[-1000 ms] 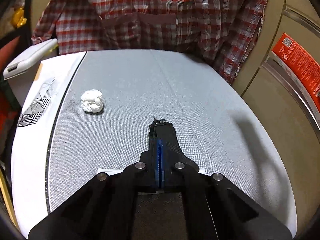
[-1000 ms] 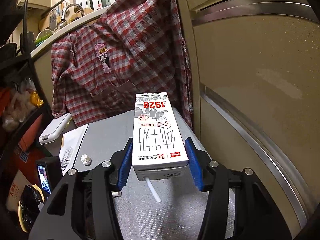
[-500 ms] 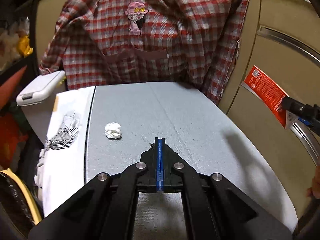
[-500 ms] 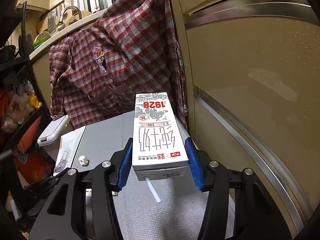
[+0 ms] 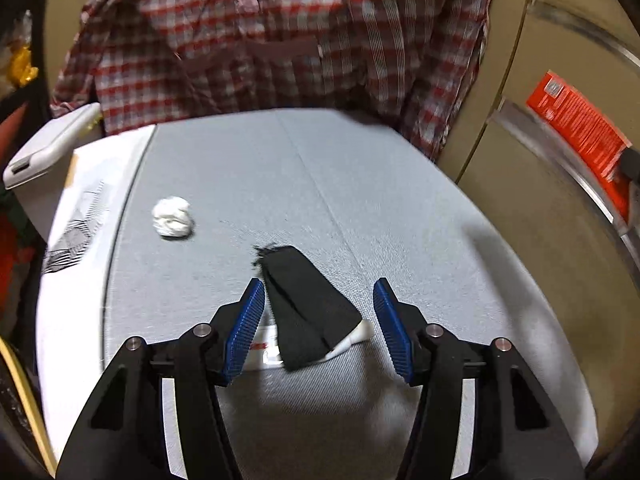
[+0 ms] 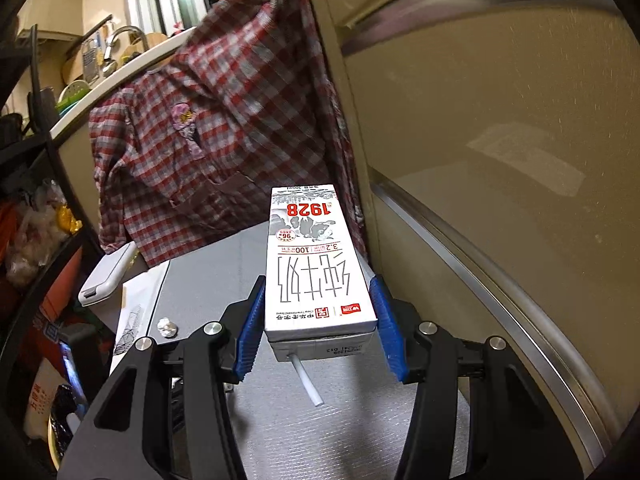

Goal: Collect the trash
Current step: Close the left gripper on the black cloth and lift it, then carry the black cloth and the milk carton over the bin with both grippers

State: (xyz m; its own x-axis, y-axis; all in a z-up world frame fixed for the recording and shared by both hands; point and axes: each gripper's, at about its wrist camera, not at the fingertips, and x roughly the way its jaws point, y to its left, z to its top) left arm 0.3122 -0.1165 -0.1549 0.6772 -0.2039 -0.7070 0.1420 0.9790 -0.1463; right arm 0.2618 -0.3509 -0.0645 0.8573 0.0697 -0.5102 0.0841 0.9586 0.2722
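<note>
Right wrist view shows our right claw [image 6: 318, 320] clenched on the white printed milk carton [image 6: 316, 264], while our released left claw [image 5: 320, 320] straddles a black fabric strip [image 5: 304, 300], which could snag.

The black strap [image 5: 305, 300] is covering most of a white tube [image 5: 352, 338], leaving its label unreadable. Motion blur is smearing the plaid shirt [image 5: 280, 36], and the frame's top edge is cutting it off. The red sticker [image 5: 576, 128] is carrying print too small to read. The milk carton [image 6: 316, 264] is hiding 1 end of its straw [image 6: 306, 380].
</note>
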